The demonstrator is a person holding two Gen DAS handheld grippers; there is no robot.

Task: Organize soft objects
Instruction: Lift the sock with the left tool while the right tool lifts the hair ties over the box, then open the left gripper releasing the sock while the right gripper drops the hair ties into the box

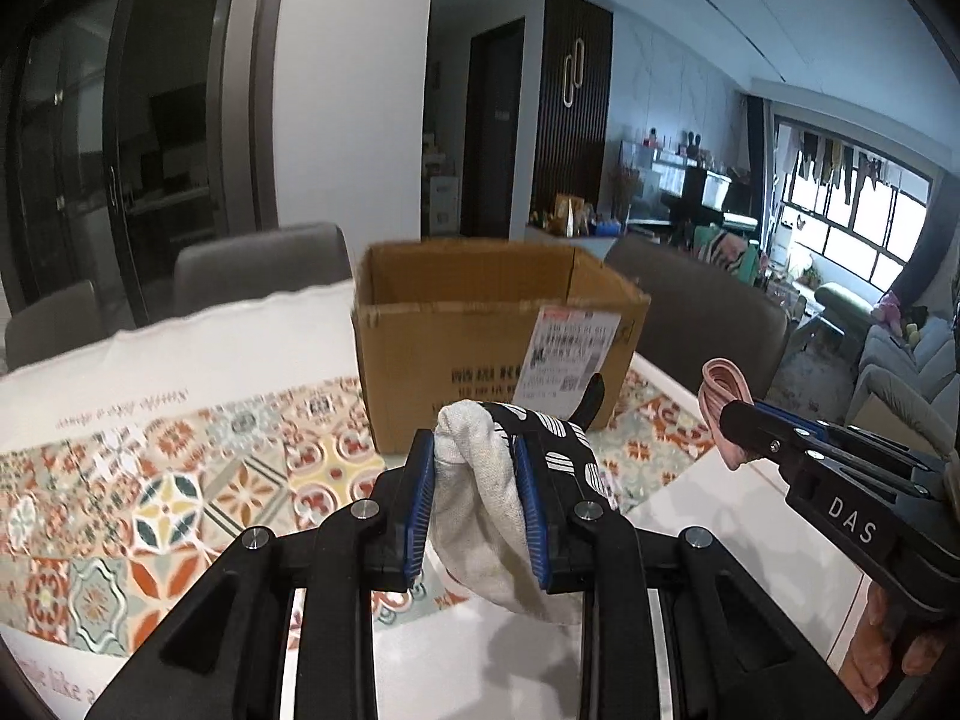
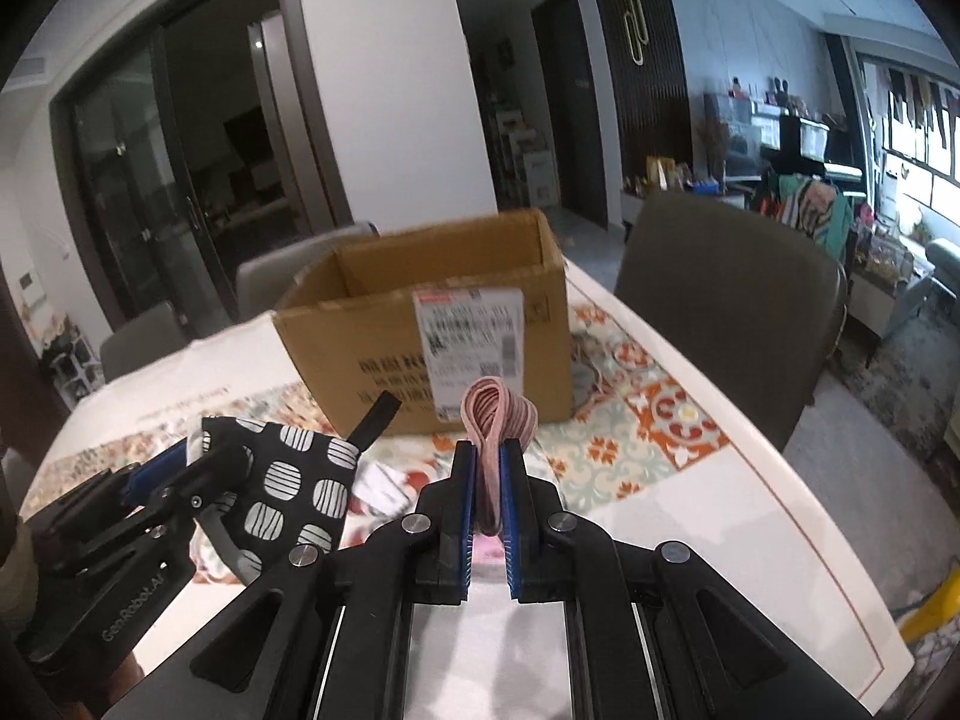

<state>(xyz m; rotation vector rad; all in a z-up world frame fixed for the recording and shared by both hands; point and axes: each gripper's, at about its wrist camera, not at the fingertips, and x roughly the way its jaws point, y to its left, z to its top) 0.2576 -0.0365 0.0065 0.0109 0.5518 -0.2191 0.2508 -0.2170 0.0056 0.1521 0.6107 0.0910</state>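
— Judging from what is shown, how much of the sorting can be considered done?

— Little can be confirmed. The desk (image 2: 690,498), covered partly by a patterned tile-print cloth (image 1: 180,480), is seen with an open cardboard box (image 1: 480,348) standing on it, and the box's floor is hidden by its near wall (so whatever may already lie inside cannot be told).

— And what is being carried?

— Two soft things are held up in front of the box, neither yet over its rim. A black-and-white spotted fabric pouch (image 2: 294,486), with a pale lining showing in the left wrist view, is clamped between the pads of the left gripper (image 1: 474,498). A pink looped band (image 2: 495,420) is pinched in the right gripper (image 2: 492,492), whose jaws are drawn close together on it.

— Is anything left on the desk?

— Something small and pale, with a bit of pink beside it, is glimpsed on the cloth below the grippers in the right wrist view; it is too blurred to be named.

— So what remains?

— Both held items are still to be brought over the box and released, it is judged; the pouch, being bulkier, would likely need the wider clearance.
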